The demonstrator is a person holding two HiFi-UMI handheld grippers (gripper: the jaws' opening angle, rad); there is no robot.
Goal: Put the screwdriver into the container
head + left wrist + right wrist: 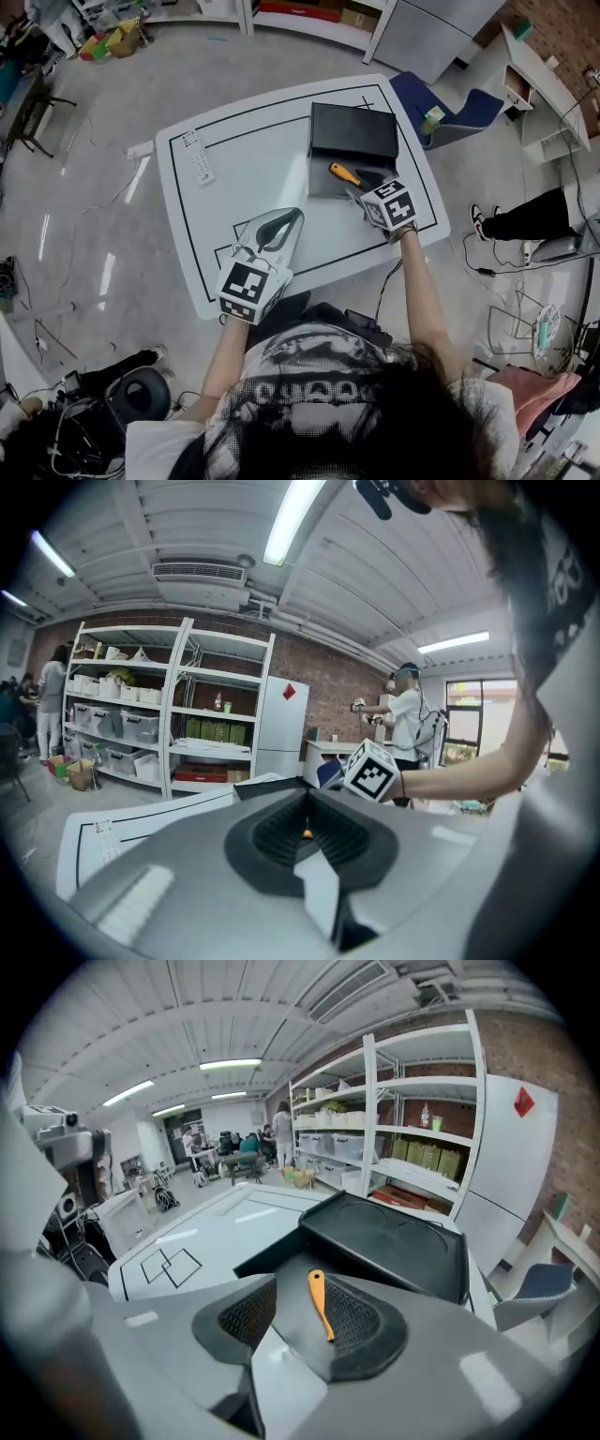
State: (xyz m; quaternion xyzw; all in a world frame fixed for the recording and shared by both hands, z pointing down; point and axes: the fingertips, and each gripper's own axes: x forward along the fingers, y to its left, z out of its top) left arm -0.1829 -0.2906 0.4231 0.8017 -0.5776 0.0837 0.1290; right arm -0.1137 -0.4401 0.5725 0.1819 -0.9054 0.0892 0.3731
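Observation:
The orange-handled screwdriver lies inside the black container, whose lid lies open behind it. My right gripper hovers at the container's near right edge, jaws open and empty. In the right gripper view the screwdriver rests on the container's floor, seen between the spread pads and touched by neither. My left gripper stays over the table's front part, open with nothing in it. The left gripper view shows only an orange speck of the screwdriver past the jaws.
The white table carries a black outline and a white remote-like slab at its left. A blue chair stands behind the table, and a person's legs are at the right. Cables run across the floor.

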